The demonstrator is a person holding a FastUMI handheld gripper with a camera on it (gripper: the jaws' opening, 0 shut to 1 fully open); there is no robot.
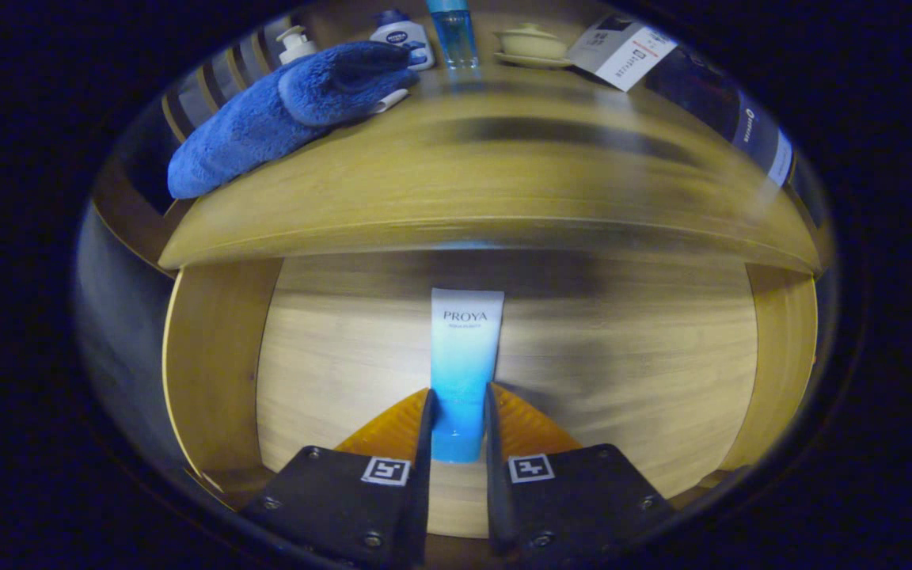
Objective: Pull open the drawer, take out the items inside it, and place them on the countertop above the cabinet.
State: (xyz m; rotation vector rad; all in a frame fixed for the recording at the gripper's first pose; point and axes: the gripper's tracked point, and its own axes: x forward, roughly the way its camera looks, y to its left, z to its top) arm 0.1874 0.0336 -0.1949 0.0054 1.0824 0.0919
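Your hand-held gripper point(458, 400) points down into the open drawer point(218, 372). Its two fingers sit on either side of a tube point(465, 356), and both look like they press on its lower end. So the hand-held gripper is closed on the tube.

The tube is white at the top and blue at the bottom. The word "PROYA" is written near its top. There is smaller writing under that, but it is too tiny to read. The tube lies flat on the light wooden floor of the drawer, about in the middle, with its cap end between the fingers. The drawer has wooden side walls on the left and on the right.

Above the drawer is the wooden counter point(503, 190). A fluffy blue towel point(282, 115) lies on its left side. Behind the towel stands a white pump bottle point(296, 43). Near it is a white bottle with a blue cap point(402, 33) that says "NIVEA". Next to that stands a clear blue bottle point(454, 36). A little to the right is a pale lidded bowl on a saucer point(533, 43). Past the bowl leans a white and dark box point(622, 51). Its printing is too small to read.
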